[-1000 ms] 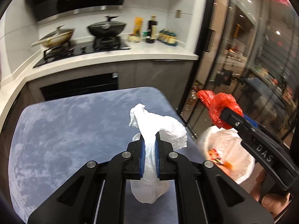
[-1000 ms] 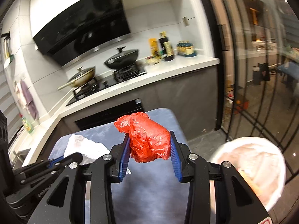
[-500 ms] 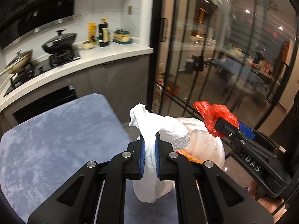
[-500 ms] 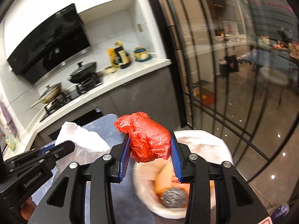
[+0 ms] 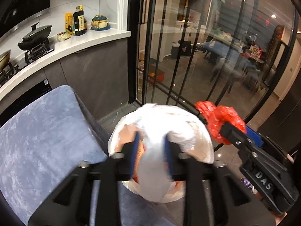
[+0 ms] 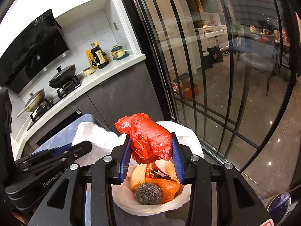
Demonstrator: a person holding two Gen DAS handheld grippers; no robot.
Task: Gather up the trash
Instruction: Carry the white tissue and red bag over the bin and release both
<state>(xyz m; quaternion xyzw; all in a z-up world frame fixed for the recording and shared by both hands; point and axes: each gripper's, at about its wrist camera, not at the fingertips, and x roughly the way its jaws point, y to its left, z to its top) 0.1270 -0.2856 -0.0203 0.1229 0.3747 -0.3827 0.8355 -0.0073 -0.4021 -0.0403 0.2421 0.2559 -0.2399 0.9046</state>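
Tools sit nearest the lens. The left tool (image 5: 151, 155) has its blue pads parted, and a blurred white paper wad (image 5: 153, 162) lies loose between them over the bin's mouth; whether the pads touch it cannot be told. The right tool (image 6: 151, 160) is clamped on a crumpled red plastic bag (image 6: 148, 139), held above the same bin. Below both stands the white-lined trash bin (image 6: 190, 133), holding a steel scourer (image 6: 148, 193) and orange wrappers (image 6: 165, 185). At nine o'clock of the bin lies a blue-grey velvety counter (image 5: 41, 131), just beside its rim. Farther off, toward ten o'clock, a white kitchen worktop (image 6: 105, 79) carries a dark sauce bottle (image 6: 98, 56), a black lidded wok (image 6: 62, 76) on the hob, and a range hood (image 6: 32, 50) above. From twelve to three o'clock run black-framed glass doors (image 5: 188, 56), with a dim dining room behind.
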